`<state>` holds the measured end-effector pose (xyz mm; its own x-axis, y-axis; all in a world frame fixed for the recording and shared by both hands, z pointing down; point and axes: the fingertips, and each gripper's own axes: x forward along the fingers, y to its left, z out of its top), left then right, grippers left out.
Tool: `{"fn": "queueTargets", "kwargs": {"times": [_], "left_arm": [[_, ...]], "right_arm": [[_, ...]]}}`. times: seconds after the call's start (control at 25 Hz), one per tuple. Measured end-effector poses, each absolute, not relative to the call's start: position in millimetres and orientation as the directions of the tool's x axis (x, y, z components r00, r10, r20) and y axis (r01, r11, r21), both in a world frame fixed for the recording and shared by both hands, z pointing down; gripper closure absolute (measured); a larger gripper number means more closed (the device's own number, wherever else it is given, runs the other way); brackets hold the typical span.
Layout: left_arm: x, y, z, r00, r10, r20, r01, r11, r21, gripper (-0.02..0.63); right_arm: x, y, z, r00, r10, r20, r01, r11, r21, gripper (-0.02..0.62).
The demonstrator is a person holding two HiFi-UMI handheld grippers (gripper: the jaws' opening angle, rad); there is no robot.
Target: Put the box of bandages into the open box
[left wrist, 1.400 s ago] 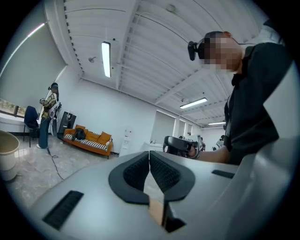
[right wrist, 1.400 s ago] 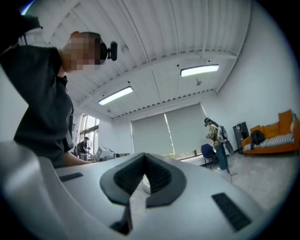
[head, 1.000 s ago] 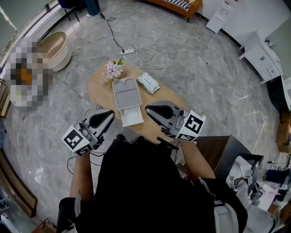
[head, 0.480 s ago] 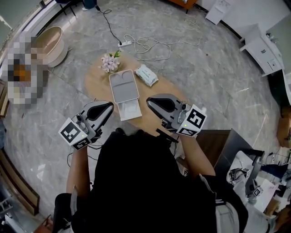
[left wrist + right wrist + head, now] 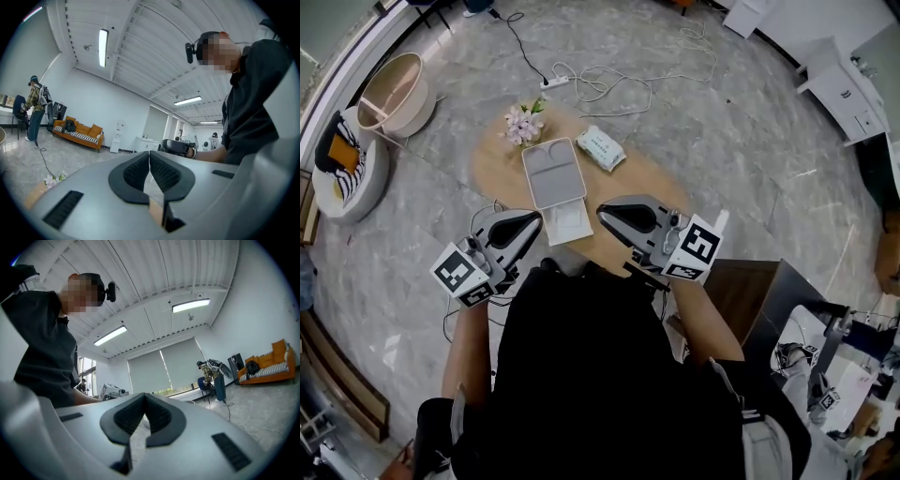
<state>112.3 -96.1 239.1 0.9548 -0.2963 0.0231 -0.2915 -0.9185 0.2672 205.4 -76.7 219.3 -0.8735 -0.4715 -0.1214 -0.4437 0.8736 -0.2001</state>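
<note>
A small white-and-green box of bandages (image 5: 603, 148) lies on the far right part of the round wooden table (image 5: 647, 183). The open box (image 5: 567, 222) sits mid-table, with its grey lid (image 5: 551, 173) laid back behind the white base. My left gripper (image 5: 534, 220) hovers at the table's near edge, just left of the open box, shut and empty. My right gripper (image 5: 602, 214) hangs just right of the box, also shut on nothing. Both gripper views look up at the ceiling, with the left gripper (image 5: 149, 157) and the right gripper (image 5: 144, 399) each showing pads pressed together.
A small bunch of pink flowers (image 5: 521, 125) stands at the table's far edge. A power strip with white cables (image 5: 609, 89) lies on the marble floor beyond. A round chair (image 5: 389, 89) is far left, and a dark cabinet (image 5: 750, 291) stands at my right.
Both grippers stay shut near the table's near edge; the left one has drifted slightly right toward the open box. The head view has shifted a little. Nothing was picked up.
</note>
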Motion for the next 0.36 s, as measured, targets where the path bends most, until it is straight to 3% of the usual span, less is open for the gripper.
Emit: {"fn": "queueTargets", "kwargs": {"times": [0.36], "left_arm": [[113, -102, 260, 0.954, -0.294, 0.06, -0.299, -0.91, 0.286, 0.588]], "right_arm": [[200, -88, 238, -0.872, -0.476, -0.116, -0.443, 0.867, -0.227, 0.584]]}}
